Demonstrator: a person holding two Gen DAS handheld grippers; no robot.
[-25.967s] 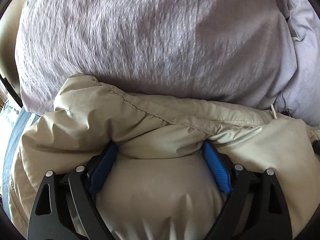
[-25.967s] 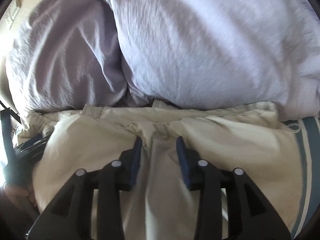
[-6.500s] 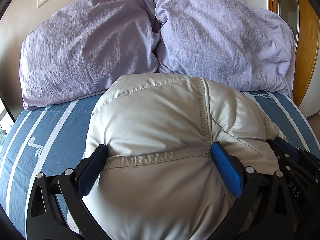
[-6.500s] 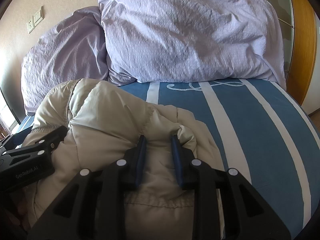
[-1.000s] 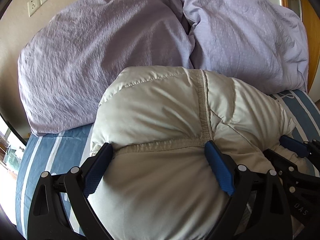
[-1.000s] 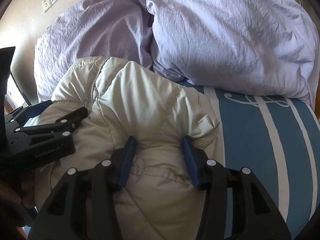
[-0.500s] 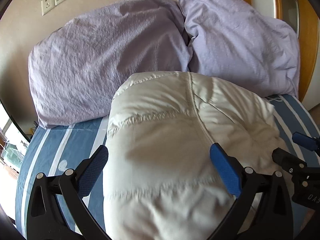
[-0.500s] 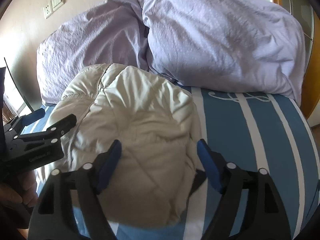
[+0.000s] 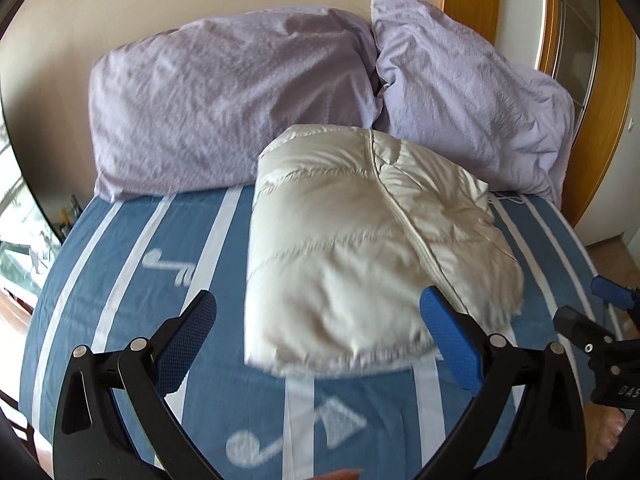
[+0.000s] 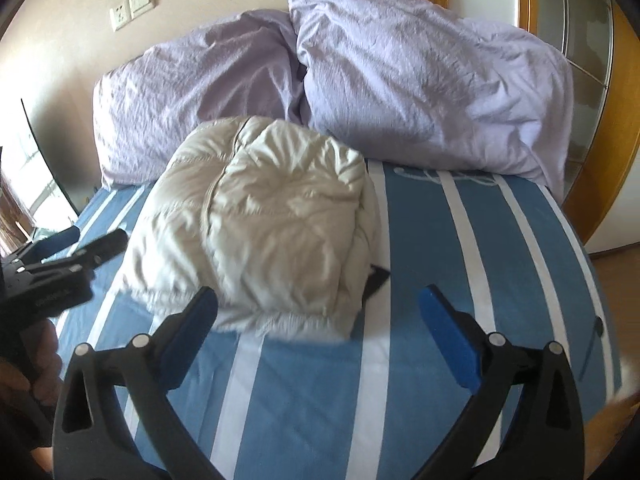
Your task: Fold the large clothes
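A cream puffer jacket [image 9: 360,248] lies folded in a compact bundle on the blue striped bed, its far edge against the pillows. It also shows in the right wrist view [image 10: 264,224]. My left gripper [image 9: 320,328] is open and empty, held above the bed just short of the jacket's near edge. My right gripper [image 10: 318,320] is open and empty, also short of the jacket, a little to its right. Each gripper shows at the edge of the other's view.
Two lilac pillows [image 9: 232,96] [image 10: 432,76] lean against the wall at the head of the bed. The blue sheet with white stripes [image 9: 160,272] [image 10: 480,264] spreads around the jacket. A wooden door frame [image 9: 608,80] stands on the right.
Both grippers let go of the jacket, opened wide and drew back toward me. The folded jacket now rests on the bed by itself.
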